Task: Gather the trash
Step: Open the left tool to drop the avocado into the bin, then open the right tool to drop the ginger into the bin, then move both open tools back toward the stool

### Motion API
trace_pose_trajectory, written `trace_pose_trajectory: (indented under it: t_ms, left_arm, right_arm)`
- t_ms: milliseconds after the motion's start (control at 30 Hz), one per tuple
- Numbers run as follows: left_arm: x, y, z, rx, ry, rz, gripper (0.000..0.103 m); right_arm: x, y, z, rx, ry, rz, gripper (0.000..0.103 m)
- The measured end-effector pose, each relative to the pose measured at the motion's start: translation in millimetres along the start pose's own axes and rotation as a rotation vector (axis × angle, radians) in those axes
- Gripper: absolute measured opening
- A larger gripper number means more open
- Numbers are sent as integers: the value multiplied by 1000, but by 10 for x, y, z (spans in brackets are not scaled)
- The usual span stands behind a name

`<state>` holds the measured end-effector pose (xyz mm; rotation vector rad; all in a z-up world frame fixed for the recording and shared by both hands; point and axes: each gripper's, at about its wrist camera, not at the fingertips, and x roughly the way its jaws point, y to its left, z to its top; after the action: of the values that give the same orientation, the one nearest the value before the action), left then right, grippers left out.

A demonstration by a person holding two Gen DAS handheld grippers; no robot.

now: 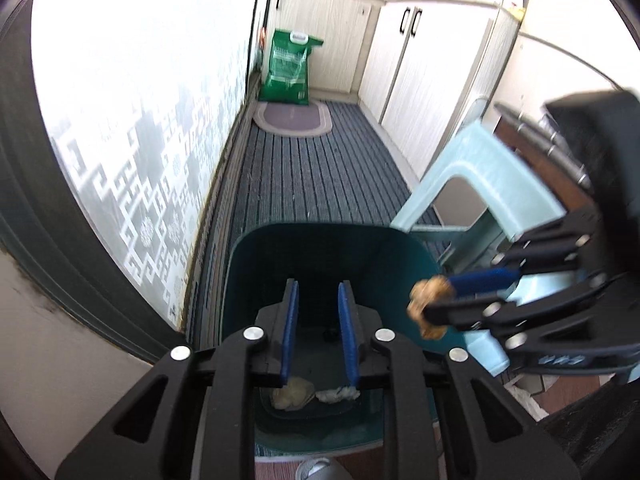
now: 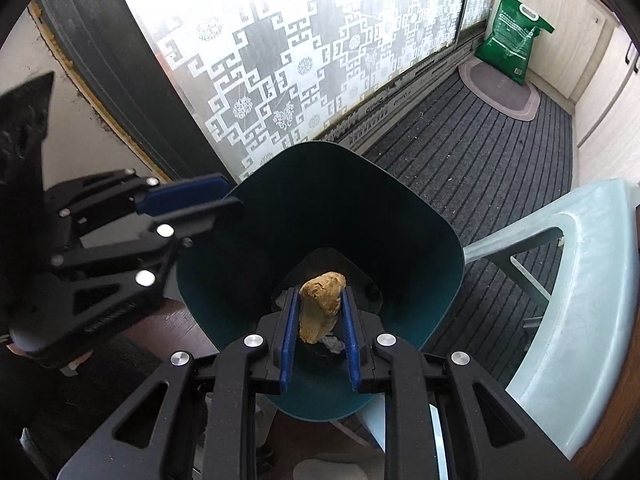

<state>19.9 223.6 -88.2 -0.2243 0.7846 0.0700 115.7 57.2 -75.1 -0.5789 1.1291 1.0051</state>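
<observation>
A dark teal trash bin (image 1: 320,252) (image 2: 320,200) stands open below both grippers. My left gripper (image 1: 318,300) is open and empty over the bin mouth; it also shows in the right wrist view (image 2: 224,196) at the bin's left rim. My right gripper (image 2: 320,300) is shut on a crumpled brown paper wad (image 2: 320,308) and holds it above the bin's inside. In the left wrist view the right gripper (image 1: 430,304) comes in from the right with the wad (image 1: 426,306) over the bin's rim. A yellowish wad (image 1: 292,394) and a white wad (image 1: 336,394) lie on the bin floor.
A pale blue plastic stool (image 1: 480,196) (image 2: 580,280) stands right of the bin. A patterned glass door (image 2: 300,60) is behind it. A striped grey carpet (image 1: 316,172), an oval mat (image 1: 292,118), a green sack (image 1: 288,66) and white cabinets (image 1: 420,80) lie beyond.
</observation>
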Motion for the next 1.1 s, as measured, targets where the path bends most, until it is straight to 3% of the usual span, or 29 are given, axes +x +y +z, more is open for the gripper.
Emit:
trace_pose_trajectory:
  t_ms: [367,667,767,967,1100]
  left_arm:
    - [-537,-96,241,-32,-224,-50,11]
    - [-816,-174,367,-52,-320,-100,11]
    - [-877,-212,392,-54,-345,-107,11]
    - [-1016,-275,444,-71,-416,-124,14]
    - [-1116,-328,475,-79,-469,-153,16]
  right_arm:
    - [373,37,-106,-27,122,12,21]
    - [314,44,-115,-20,104,28,27]
    - [217,24,-95,-28,69,42,27]
    - [-271,169,-67,-93,-79,73,24]
    - [-647,194,-58,-122,-197,26,21]
